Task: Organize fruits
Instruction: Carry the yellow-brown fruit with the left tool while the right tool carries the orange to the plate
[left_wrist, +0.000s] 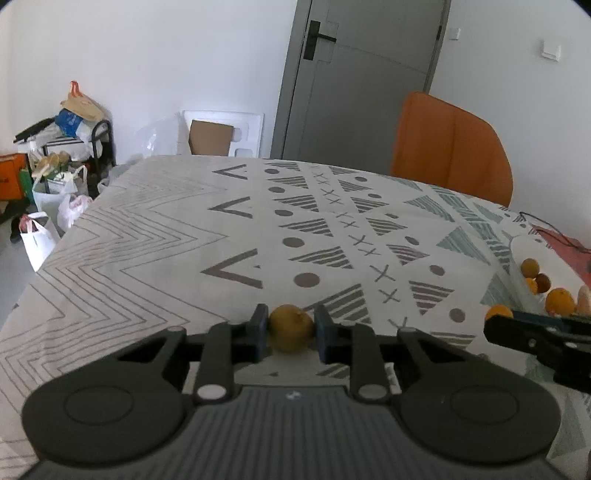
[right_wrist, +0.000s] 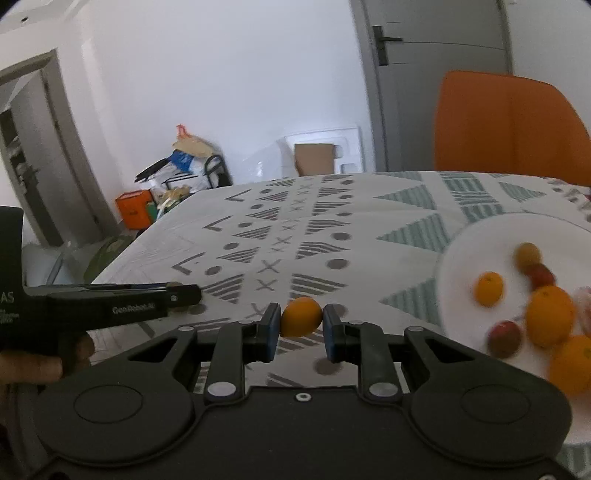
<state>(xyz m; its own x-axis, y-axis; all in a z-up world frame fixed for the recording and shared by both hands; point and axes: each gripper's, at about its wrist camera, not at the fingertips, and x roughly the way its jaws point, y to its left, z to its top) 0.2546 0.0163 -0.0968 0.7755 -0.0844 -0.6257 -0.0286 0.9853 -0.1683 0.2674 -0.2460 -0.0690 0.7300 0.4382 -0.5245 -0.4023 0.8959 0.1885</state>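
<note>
My left gripper (left_wrist: 290, 328) is shut on a small yellow-brown round fruit (left_wrist: 290, 326) and holds it above the patterned tablecloth (left_wrist: 166, 240). My right gripper (right_wrist: 300, 321) is shut on a small orange fruit (right_wrist: 301, 315); in the left wrist view that gripper (left_wrist: 496, 330) comes in from the right with the orange fruit (left_wrist: 498, 312) at its tip. A white plate (right_wrist: 472, 243) at the right holds several oranges (right_wrist: 550, 314) and small red and yellow fruits (right_wrist: 504, 338). The same plate's fruits (left_wrist: 559, 300) show at the right edge of the left wrist view.
An orange chair (left_wrist: 452, 147) stands behind the table's far right side. A grey door (left_wrist: 351, 81) is behind it. Bags and boxes (left_wrist: 55, 166) crowd the floor at the left. The left gripper's body (right_wrist: 107, 306) reaches in from the left in the right wrist view.
</note>
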